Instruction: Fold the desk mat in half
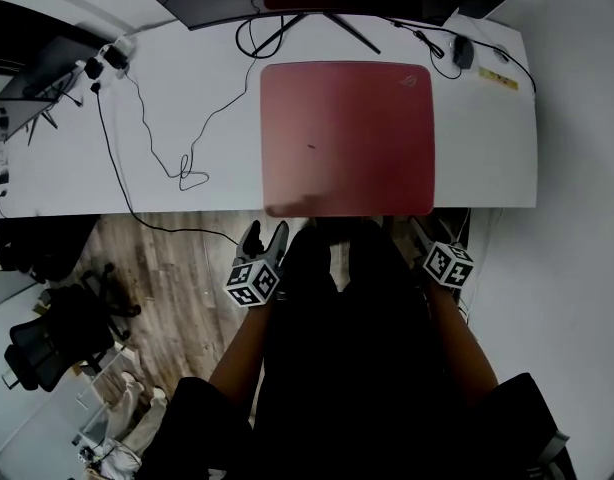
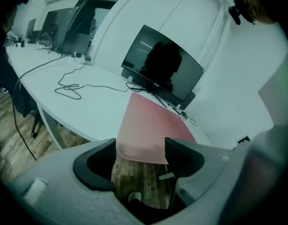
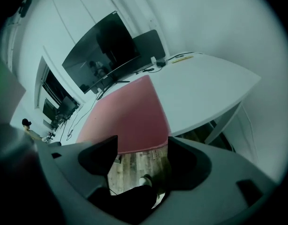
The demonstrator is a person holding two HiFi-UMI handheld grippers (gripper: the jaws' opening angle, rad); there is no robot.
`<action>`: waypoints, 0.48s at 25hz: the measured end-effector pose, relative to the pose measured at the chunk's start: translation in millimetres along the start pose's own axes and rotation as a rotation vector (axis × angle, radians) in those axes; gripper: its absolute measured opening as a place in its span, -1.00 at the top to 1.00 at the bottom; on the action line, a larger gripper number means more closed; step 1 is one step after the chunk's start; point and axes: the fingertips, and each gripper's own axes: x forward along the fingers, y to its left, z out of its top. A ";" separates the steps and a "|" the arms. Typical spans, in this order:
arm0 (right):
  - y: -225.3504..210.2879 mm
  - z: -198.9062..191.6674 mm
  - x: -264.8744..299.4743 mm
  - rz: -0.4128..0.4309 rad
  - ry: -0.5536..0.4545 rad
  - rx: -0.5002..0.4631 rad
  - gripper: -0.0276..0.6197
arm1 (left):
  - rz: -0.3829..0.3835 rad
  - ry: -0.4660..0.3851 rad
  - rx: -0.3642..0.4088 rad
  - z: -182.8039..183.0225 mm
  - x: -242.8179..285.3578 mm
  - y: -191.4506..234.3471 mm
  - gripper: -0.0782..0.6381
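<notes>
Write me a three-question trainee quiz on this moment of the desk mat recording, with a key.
1. True or false: the desk mat is already folded in half.
2. Multiple choice: how do the jaws of the left gripper stand? A) apart, with nothing clamped; B) shut on the mat; C) shut on a cable.
3. Fill in: the right gripper looks toward the mat's near ___ corner.
Key: 1. False: it lies flat and unfolded on the desk. 2. A. 3. right.
</notes>
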 end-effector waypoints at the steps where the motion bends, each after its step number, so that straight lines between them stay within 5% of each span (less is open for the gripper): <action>1: -2.8 -2.3 3.3 -0.001 0.004 0.023 -0.10 | 0.000 0.005 -0.024 -2.8 2.3 3.4 -0.12; 7: -20.4 -6.8 18.5 0.027 -0.005 0.218 -0.10 | 0.028 -0.016 -0.298 -18.4 14.1 28.9 -0.12; 12: -28.4 -5.4 25.2 0.039 -0.017 0.309 -0.10 | -0.004 0.012 -0.356 -25.1 27.9 32.6 -0.12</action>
